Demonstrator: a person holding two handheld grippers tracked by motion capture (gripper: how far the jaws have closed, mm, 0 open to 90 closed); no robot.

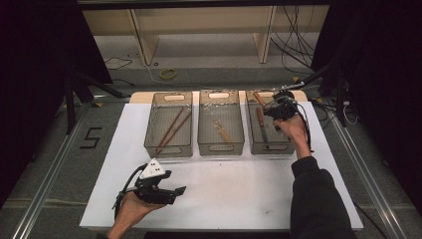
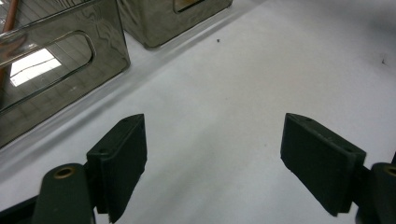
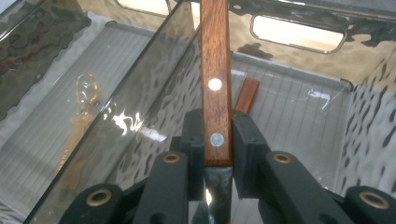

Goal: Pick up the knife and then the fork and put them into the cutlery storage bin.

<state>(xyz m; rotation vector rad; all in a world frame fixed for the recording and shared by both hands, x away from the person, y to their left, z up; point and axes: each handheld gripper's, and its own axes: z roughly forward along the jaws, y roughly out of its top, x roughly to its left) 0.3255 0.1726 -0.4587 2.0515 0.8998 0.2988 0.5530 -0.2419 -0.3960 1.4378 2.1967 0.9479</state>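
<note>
My right gripper (image 1: 275,110) (image 3: 217,136) hangs over the right clear bin (image 1: 271,149) and is shut on a knife (image 1: 260,98) (image 3: 215,79). The pads clamp where its riveted wooden handle meets the blade, and the handle points away toward the bin's far wall. A second wooden-handled knife (image 1: 259,119) (image 3: 247,93) lies on that bin's floor. My left gripper (image 1: 179,191) (image 2: 215,158) rests low over the white table (image 1: 239,194) near its front left. Its jaws are wide open with nothing between them.
Three clear bins stand in a row at the back of the table. The left bin (image 1: 169,148) holds two brown chopsticks (image 1: 173,127). The middle bin (image 1: 221,148) holds an amber utensil (image 1: 222,130) (image 3: 84,116). Cables and shelving lie beyond the table.
</note>
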